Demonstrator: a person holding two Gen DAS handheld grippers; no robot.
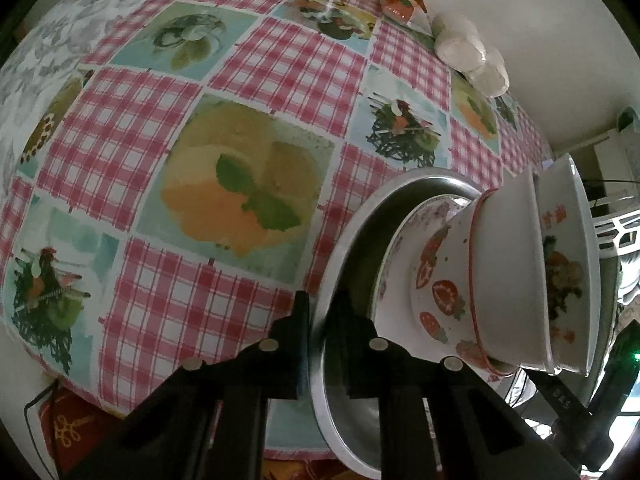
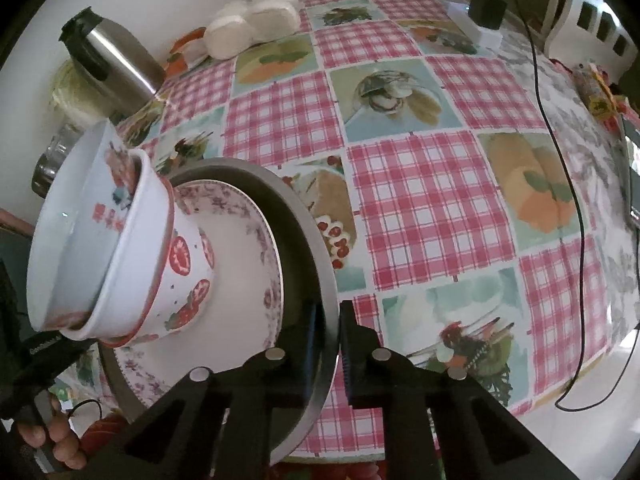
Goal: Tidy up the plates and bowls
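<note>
Left gripper (image 1: 318, 320) and right gripper (image 2: 327, 326) each clamp opposite rims of the steel tray (image 2: 316, 240), which carries a floral plate (image 2: 248, 280) and stacked bowls (image 2: 120, 240) above the checked tablecloth (image 2: 420, 200).

Left claw (image 1: 320, 316), right claw (image 2: 329, 326) clamped shut

My work surface is a table under a checked, food-print tablecloth (image 2: 424, 208). A steel flask (image 2: 116, 64) leans near the wall beside wrapped white rounds (image 2: 256, 20). A black charger (image 2: 488, 2) sits on a white block, its cable (image 2: 560, 152) trailing across the cloth.
</note>
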